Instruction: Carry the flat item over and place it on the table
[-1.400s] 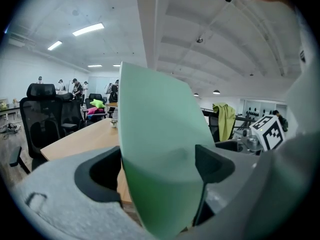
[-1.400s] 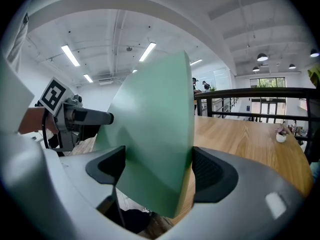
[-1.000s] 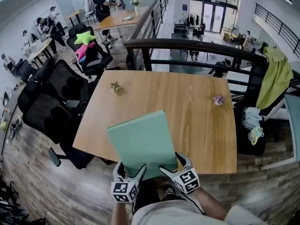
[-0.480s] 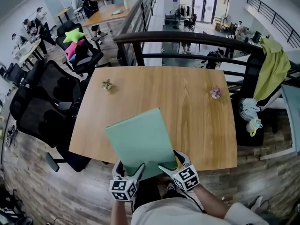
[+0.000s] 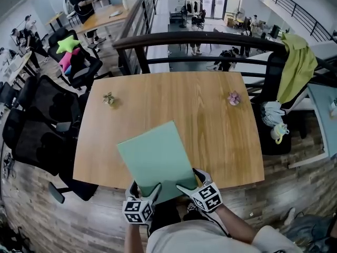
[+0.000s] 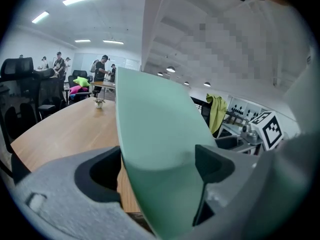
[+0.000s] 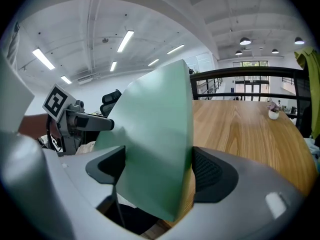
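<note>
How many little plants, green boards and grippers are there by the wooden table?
Small potted plants: 2
Green flat board: 1
Grippers: 2, left gripper and right gripper
Total: 5

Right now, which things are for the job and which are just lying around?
For the job: green board, held by left claw and right claw; wooden table.
Just lying about: green plant, pink plant, black chairs, yellow-green cloth.
</note>
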A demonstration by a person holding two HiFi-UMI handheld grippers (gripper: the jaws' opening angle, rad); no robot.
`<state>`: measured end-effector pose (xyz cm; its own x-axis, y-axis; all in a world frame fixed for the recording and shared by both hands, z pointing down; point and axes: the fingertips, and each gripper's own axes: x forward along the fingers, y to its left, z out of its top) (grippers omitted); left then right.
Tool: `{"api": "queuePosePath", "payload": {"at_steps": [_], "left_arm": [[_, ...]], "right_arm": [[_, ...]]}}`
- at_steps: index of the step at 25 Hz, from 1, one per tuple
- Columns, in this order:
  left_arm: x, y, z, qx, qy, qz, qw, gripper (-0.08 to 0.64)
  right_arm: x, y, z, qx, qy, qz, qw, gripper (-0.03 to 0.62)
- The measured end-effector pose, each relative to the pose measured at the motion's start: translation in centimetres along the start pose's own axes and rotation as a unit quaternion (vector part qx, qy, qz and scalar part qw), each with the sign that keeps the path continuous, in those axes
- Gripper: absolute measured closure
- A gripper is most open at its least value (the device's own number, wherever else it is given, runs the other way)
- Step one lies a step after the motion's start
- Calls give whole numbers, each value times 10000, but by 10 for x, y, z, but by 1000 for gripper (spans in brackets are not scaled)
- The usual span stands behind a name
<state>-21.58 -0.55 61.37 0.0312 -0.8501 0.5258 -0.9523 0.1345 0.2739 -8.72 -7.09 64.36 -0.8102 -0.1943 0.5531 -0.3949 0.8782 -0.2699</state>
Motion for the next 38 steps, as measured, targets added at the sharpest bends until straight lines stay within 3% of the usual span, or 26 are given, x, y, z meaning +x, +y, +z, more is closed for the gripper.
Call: {"api": "queuePosePath", "payload": {"at_steps": [23,38], "left_arm": [[60,59,-28,-406,951,-565,9930,86],[101,95,-27,-354,1446,-950,9843,86]], "right_arm": [[58,-11,-12,764,764,-477,9930,163],[101,-23,-11,1276,939,-777,9843,163]]}}
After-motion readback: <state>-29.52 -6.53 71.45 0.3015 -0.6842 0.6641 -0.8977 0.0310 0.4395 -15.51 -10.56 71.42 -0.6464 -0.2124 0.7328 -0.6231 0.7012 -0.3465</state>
